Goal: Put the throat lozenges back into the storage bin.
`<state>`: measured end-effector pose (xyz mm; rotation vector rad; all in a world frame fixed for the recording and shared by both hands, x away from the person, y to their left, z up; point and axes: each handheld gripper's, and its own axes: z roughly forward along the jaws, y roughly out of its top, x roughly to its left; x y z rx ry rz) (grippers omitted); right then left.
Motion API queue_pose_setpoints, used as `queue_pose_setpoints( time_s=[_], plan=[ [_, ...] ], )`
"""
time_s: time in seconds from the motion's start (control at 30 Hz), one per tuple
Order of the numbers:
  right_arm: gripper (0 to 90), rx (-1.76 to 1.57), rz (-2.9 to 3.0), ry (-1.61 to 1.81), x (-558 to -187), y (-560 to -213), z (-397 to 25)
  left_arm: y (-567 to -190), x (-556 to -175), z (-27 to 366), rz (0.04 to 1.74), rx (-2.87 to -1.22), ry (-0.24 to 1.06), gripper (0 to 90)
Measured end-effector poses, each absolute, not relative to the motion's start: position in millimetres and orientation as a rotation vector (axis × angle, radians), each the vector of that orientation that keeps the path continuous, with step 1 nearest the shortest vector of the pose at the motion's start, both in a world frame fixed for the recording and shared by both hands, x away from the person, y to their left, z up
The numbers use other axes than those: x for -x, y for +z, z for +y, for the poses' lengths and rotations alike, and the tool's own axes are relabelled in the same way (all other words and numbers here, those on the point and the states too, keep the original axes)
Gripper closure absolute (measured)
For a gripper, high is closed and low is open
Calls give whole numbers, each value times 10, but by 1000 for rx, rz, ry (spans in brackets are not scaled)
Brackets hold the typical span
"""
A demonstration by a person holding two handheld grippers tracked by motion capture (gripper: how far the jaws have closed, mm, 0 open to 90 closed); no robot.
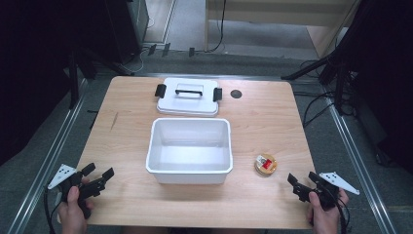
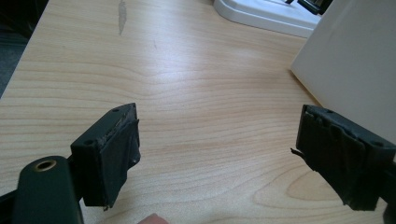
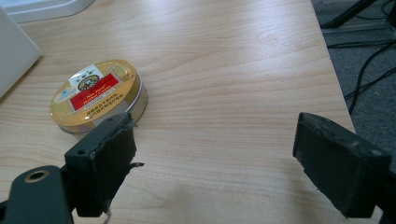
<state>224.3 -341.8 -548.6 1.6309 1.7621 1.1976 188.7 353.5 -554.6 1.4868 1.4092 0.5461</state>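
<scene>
A white rectangular bin (image 1: 190, 150) stands open and empty at the middle of the wooden table (image 1: 131, 102). Its white lid (image 1: 188, 96) with a black handle and black clips lies flat just behind it. A small round gold tin (image 1: 266, 164) with a red and white label rests to the right of the bin; in the right gripper view the tin (image 3: 99, 94) lies just ahead of the left jaw. My left gripper (image 1: 99, 173) is open near the front left corner, nothing between its jaws. My right gripper (image 1: 302, 178) is open near the front right edge, a short way from the tin.
A small black round hole (image 1: 236, 94) sits in the table right of the lid. Cables and dark stand legs (image 1: 316, 66) lie on the floor around the table. The bin's white wall (image 2: 350, 60) stands close to the right of my left gripper (image 2: 217, 154).
</scene>
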Motion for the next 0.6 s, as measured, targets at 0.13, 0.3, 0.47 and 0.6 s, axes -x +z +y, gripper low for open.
queue_pose_setpoints(
  time_s=[0.13,0.3,0.47,0.6],
  plan=[
    [132,-1627,1766,1188,-2245,-5484,-3416,-5546,-1885,3536,1407,-1487,546,141],
    [132,-1579,1847,1127,-2264,-5460,-3365,-5547,-1875,3547,1410,-1465,552,141],
    [126,-1510,1992,1049,-2299,-5315,-3176,-5550,-1888,3559,1433,-1457,551,140],
    [123,-1483,2060,988,-2325,-5207,-3072,-5551,-1892,3561,1443,-1447,552,139]
  ],
)
